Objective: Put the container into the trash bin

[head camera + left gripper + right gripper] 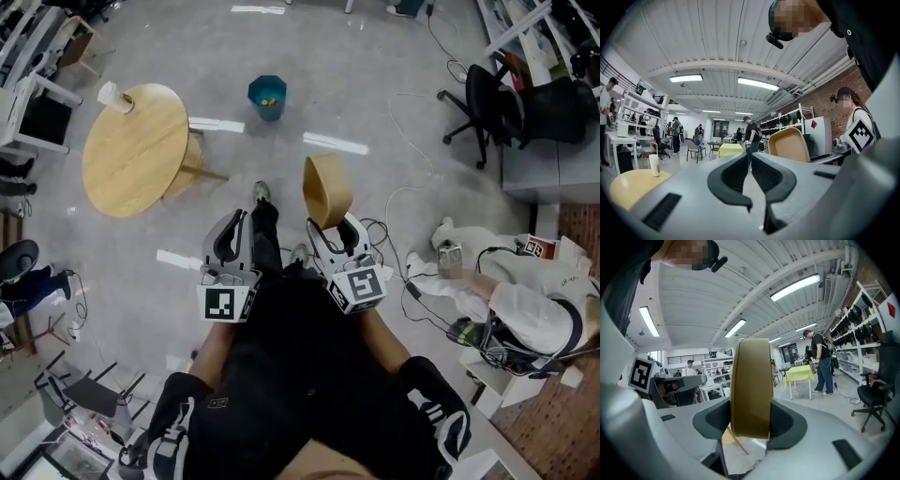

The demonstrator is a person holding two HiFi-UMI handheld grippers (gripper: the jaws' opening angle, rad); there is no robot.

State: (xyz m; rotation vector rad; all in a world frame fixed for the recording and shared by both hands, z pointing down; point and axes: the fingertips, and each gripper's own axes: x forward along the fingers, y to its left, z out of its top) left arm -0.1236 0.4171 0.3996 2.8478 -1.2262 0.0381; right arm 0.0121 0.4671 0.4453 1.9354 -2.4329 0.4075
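Note:
My right gripper [330,227] is shut on a tan, shallow container [327,188] that stands on edge above the floor. In the right gripper view the container [750,385] fills the gap between the two dark pads, which press on its sides. My left gripper [239,225] is beside it to the left, shut with nothing in it; in the left gripper view its pads [736,176] nearly meet. A teal trash bin [267,97] stands on the floor ahead, apart from both grippers, with something yellow inside. The container [789,144] also shows at the right of the left gripper view.
A round wooden table [131,155] with a paper cup [114,97] stands left of the bin. At the right are a black office chair [487,103], a person [525,305] sitting on the floor, and cables [403,202]. My own legs and shoes [262,193] are below the grippers.

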